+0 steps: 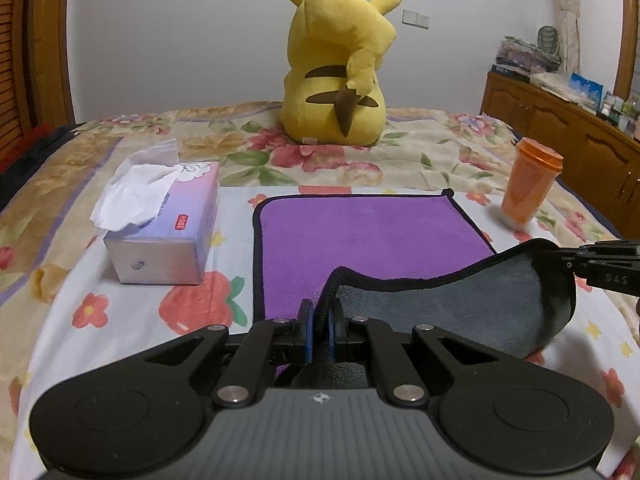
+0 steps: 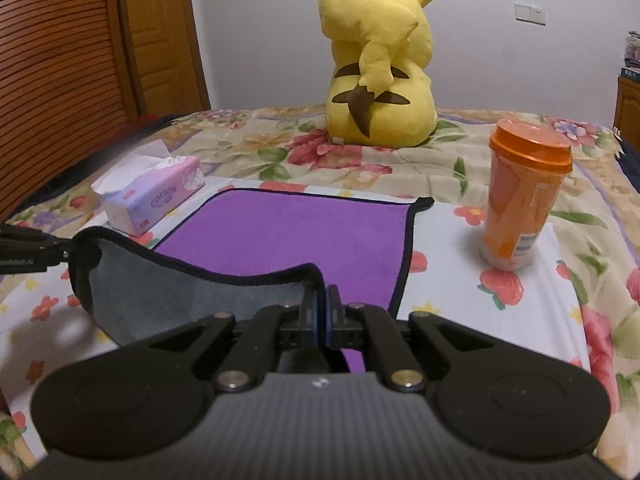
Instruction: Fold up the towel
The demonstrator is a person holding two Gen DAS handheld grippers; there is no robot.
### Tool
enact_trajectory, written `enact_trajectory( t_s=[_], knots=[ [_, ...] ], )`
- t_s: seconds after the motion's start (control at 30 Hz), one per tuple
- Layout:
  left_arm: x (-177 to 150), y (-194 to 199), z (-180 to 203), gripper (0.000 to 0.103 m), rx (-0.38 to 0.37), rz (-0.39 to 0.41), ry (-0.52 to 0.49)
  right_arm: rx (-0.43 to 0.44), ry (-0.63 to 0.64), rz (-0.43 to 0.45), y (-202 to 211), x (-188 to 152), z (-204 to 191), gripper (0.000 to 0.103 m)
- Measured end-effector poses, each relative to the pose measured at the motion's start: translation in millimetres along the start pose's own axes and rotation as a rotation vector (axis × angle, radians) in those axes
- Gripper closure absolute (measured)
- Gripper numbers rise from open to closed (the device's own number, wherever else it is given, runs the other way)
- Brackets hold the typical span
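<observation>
Purple towel [image 1: 372, 236] near edge was lifted at frame bottom, corners pinched by left gripper [image 1: 321, 320] and right gripper [image 2: 321, 310], grey underside shown.

Home bedroom: floral bed [image 1: 420, 152], wardrobe [image 2: 60, 60]

We see the towel [image 1: 372, 236] lying on the bed [image 1: 120, 320], its near edge lifted and curled back over the rest. Our left gripper [image 1: 320, 320] clamps the near left corner; our right gripper [image 2: 322, 310] clamps the near right corner. Left of the towel, just beside it, sits a tissue box [image 1: 164, 236]. Right of it, a little apart, stands a lidded cup [image 2: 520, 196]. Far behind the towel sits a Pikachu plush [image 1: 340, 64], its back to us.
</observation>
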State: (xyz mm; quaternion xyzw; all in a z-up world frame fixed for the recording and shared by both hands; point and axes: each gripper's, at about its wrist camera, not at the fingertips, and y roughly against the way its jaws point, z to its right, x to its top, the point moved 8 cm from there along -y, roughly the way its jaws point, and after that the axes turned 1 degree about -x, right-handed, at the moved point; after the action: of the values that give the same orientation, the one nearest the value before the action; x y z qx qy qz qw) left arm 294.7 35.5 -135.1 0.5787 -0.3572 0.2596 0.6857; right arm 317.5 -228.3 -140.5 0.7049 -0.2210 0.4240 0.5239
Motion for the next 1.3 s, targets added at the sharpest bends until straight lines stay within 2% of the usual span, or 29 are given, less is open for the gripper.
enact_trajectory(
  t_s=[0.77,1.3],
  knots=[
    [7,-30,-5,0.093,0.014,-0.007,0.006,-0.015,0.043,-0.02,-36,-1,5,0.099],
    [33,-31,-18,0.093,0.016,0.042,0.038,-0.001,-0.014,0.052,-32,30,17,0.099]
  ],
)
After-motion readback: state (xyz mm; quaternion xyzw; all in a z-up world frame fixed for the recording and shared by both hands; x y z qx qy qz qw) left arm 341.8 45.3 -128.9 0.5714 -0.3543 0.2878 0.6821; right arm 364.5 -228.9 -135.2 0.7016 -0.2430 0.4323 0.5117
